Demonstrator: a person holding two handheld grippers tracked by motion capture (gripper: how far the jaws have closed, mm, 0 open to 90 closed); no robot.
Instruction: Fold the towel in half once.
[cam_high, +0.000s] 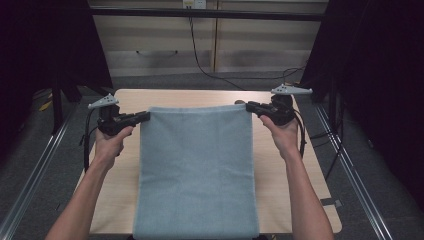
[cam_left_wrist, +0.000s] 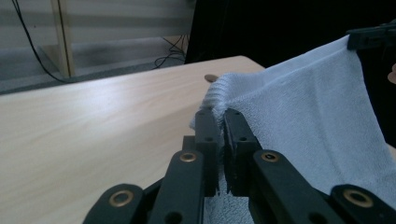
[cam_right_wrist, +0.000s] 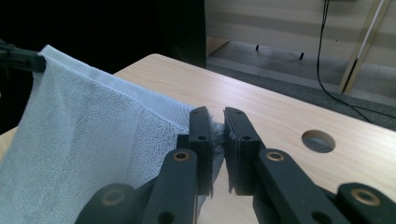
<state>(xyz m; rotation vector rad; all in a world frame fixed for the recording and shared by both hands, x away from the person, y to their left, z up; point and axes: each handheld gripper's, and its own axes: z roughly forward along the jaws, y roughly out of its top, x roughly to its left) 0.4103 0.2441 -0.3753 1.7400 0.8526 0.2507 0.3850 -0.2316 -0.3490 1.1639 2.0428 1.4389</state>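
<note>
We have the left gripper (cam_high: 145, 116) and right gripper (cam_high: 249, 106) each clamped on a far corner of the towel (cam_high: 196, 170), at 10 and 2 o'clock, so we keep that edge taut and level while carrying it.

The left gripper (cam_high: 145, 116) and right gripper (cam_high: 250, 106) are matte black, each topped by a pale grey three-cornered plate and trailing a thin black cable. Their jaws are flat black bars on linked arms, joined by brass-coloured round pivots and dotted with small dark screw holes. The person's forearms are bare, with no sleeves or gloves.
</note>
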